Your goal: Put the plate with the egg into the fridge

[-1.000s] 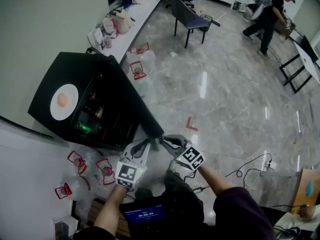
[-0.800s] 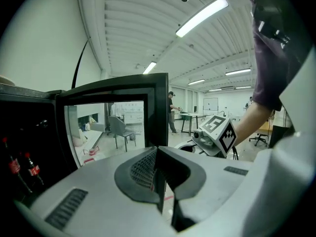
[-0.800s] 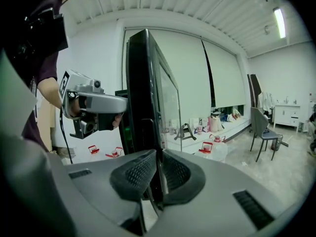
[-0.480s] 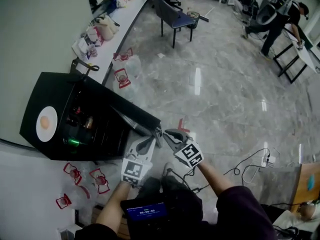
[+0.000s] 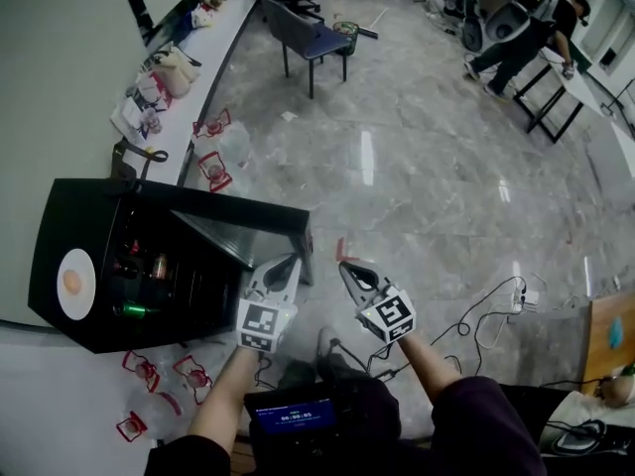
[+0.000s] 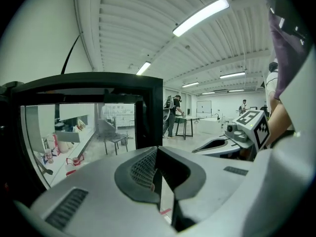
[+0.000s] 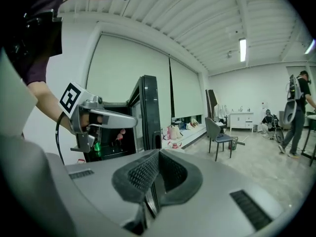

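Plate (image 5: 79, 303) with egg (image 5: 71, 282) on the flat top of the black fridge (image 5: 60, 216), not yet inside, well apart from both grippers. Fridge door (image 5: 248, 228) swung open, shelves (image 5: 189, 286) in sight and already carrying bottles (image 5: 159, 266) and a green can (image 5: 134, 310). Left gripper (image 5: 290, 263) just beside the door's free edge, whether touching it not clear; its fingers (image 6: 140, 168) clenched on nothing. Right gripper (image 5: 347, 267) a little off the door, out over the floor (image 5: 417, 196); its fingers (image 7: 143, 174) just now closing and pressed together, nothing between them. Task judged barely begun: door open, lift of the plate yet to come. Main worry, the egg: loose on a smooth plate, likely to roll off and break at any tilt during the lift from the top or the move down to a shelf. Second worry, the grip: thin rim pinched from one side, apt to slip or droop unless held level, perhaps by both grippers. Third, the door: free to drift back with nothing holding it, and able to knock the plate on the way in. Fourth, the shelves: crowded, so a real chance of too little room, or of toppling a bottle when sliding the plate in. Also water jugs (image 5: 213, 170) on the floor near the fridge, easy to kick when stepping round to reach the top.
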Tool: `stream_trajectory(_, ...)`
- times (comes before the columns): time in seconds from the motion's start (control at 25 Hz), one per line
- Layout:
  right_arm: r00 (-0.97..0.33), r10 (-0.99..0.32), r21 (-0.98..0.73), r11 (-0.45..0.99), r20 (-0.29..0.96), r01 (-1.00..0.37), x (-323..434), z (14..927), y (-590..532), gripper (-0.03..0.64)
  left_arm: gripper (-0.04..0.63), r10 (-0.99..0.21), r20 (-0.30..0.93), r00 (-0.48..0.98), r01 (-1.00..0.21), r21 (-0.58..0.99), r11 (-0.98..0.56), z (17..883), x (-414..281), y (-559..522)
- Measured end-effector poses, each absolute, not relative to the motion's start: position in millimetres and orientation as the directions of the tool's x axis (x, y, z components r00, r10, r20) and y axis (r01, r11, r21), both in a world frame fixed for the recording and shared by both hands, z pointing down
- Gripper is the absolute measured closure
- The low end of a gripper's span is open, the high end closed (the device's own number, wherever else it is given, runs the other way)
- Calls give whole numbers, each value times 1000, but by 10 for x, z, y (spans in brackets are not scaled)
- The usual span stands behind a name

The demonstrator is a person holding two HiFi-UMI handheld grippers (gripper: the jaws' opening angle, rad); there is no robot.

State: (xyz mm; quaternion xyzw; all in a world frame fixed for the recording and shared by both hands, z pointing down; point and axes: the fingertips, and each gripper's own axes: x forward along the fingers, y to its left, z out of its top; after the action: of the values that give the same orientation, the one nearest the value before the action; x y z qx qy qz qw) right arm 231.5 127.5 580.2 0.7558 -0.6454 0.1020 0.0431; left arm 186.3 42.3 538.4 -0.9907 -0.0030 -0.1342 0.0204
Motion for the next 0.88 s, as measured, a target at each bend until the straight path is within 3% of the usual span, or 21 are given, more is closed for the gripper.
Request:
stream_trajectory(0.4, 32, -990, -25, -36, 137, -999, 2130, 5225, 771, 609, 586, -88, 219, 972, -73, -73, -995, 5052, 1721, 104)
stream_trajectory(0.88, -366, -930, 52, 365, -15, -930, 880, 4322, -444, 608, 586, -462, 154, 874, -437, -168, -884, 4295, 356, -800)
